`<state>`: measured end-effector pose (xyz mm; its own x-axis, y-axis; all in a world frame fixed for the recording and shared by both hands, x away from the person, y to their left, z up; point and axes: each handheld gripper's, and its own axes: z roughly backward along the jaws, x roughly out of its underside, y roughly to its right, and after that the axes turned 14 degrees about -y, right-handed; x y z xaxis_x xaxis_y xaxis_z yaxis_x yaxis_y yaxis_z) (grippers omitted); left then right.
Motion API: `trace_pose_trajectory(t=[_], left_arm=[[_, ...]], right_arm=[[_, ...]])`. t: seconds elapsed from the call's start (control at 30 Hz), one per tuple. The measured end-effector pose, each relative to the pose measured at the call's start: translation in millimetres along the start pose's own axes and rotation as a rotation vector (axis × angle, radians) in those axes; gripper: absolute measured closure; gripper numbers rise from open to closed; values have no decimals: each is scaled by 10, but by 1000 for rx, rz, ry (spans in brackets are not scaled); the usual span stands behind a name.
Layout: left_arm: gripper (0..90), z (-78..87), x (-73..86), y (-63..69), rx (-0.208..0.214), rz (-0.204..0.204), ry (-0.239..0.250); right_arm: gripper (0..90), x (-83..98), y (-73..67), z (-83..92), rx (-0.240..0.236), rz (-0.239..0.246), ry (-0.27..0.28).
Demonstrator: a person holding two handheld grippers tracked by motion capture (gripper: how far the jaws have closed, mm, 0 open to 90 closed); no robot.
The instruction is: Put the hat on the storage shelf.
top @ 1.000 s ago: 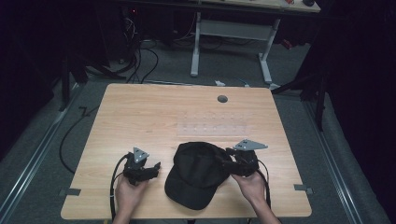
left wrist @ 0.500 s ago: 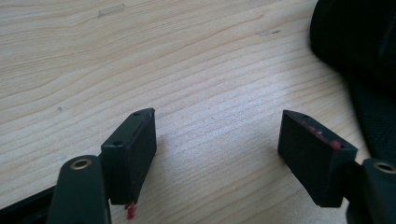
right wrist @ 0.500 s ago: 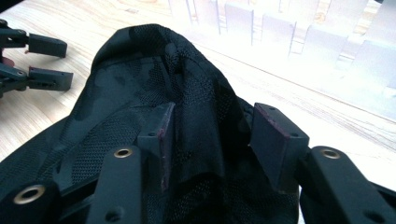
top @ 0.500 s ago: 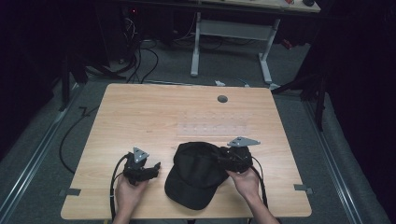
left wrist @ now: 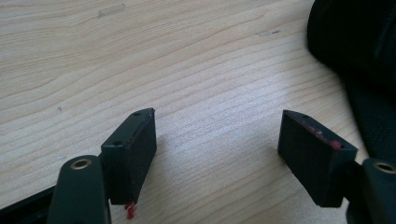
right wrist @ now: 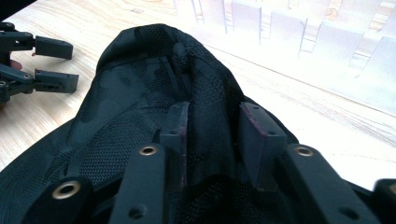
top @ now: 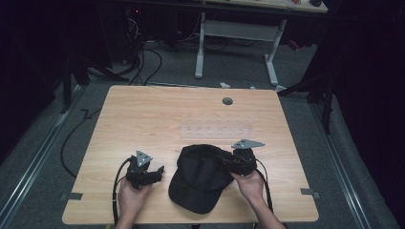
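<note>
A black mesh cap (top: pixel 203 176) lies on the wooden table (top: pixel 157 114) near the front edge, brim toward me. My right gripper (top: pixel 228 162) is at the cap's right side. In the right gripper view its jaws stand either side of a raised fold of the cap (right wrist: pixel 140 93), and the right gripper (right wrist: pixel 214 116) is shut on that fabric. My left gripper (top: pixel 158 171) rests on the table just left of the cap, apart from it. It (left wrist: pixel 217 135) is open, with bare wood between its fingers and the cap's edge (left wrist: pixel 359 42) off to the right.
A clear plastic rack (top: pixel 222 128) with several slots lies flat on the table just beyond the cap. A grey cable grommet (top: pixel 228 101) sits near the far edge. Cables and a white desk frame (top: pixel 239 33) stand on the floor behind.
My right gripper has moved left onto the cap's right side and its jaws have taken in a fold of fabric. The left gripper has stayed put.
</note>
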<state>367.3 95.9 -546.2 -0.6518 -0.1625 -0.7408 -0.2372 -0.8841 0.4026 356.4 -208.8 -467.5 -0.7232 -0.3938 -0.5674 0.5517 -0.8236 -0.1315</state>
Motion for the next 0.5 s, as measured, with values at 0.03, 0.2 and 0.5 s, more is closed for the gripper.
trace_pose_trajectory(t=[0.03, 0.2, 0.5], left_arm=[[282, -1, 1, 1, -1, -1, 0], [282, -1, 1, 1, -1, -1, 0], [283, -1, 0, 0, 0, 1, 2]], right_arm=[[688, 0, -4, -1, -4, -1, -4], [745, 1, -12, -1, 4, 6, -3], [824, 8, -38, 21, 19, 18, 12]])
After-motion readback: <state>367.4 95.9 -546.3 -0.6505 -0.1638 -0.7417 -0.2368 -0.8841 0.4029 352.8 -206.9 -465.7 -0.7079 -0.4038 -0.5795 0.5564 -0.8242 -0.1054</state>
